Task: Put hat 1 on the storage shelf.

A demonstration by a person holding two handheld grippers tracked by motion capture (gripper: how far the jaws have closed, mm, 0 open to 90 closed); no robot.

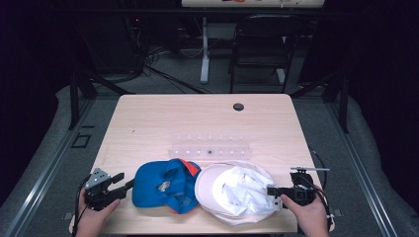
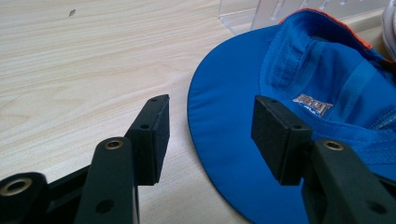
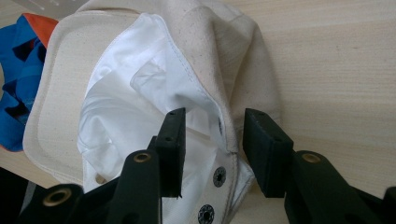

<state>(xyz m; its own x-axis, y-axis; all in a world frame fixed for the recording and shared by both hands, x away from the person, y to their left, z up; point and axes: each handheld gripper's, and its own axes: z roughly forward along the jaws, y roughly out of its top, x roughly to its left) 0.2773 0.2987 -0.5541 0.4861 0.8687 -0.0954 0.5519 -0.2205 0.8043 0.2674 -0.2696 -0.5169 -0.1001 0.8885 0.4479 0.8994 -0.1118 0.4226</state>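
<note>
A blue fabric cap with an orange edge (image 1: 165, 185) and a cream canvas cap with a white lining (image 1: 234, 192) are laid upside down, side by side and touching, near the front edge of the pale wooden table (image 1: 197, 118). Relative to the cream cap, the blue cap is placed just to its left, and a clear plastic rack (image 1: 210, 148) is set just behind both.

The right gripper (image 1: 276, 191) is brought in at the cream cap's right rim. Its jaws are held at a medium gap — one pad (image 3: 173, 140) inside over the lining, the other outside the canvas wall, with the seam and snap strap between them. No pressing on the cloth is seen yet.

The left gripper (image 1: 121, 183) is held well to the left of the cream cap, at the blue cap's brim (image 2: 224, 140). Its jaws are kept apart, the brim edge lying between them untouched.

It is judged that the rim is about to be gripped. For a sound hold, both cloth layers should be taken deep between the pads, beside the stitched seam rather than on a snap — a shallow pinch on the loose lining alone could slip. The closing should be finished before any lift is made.
</note>
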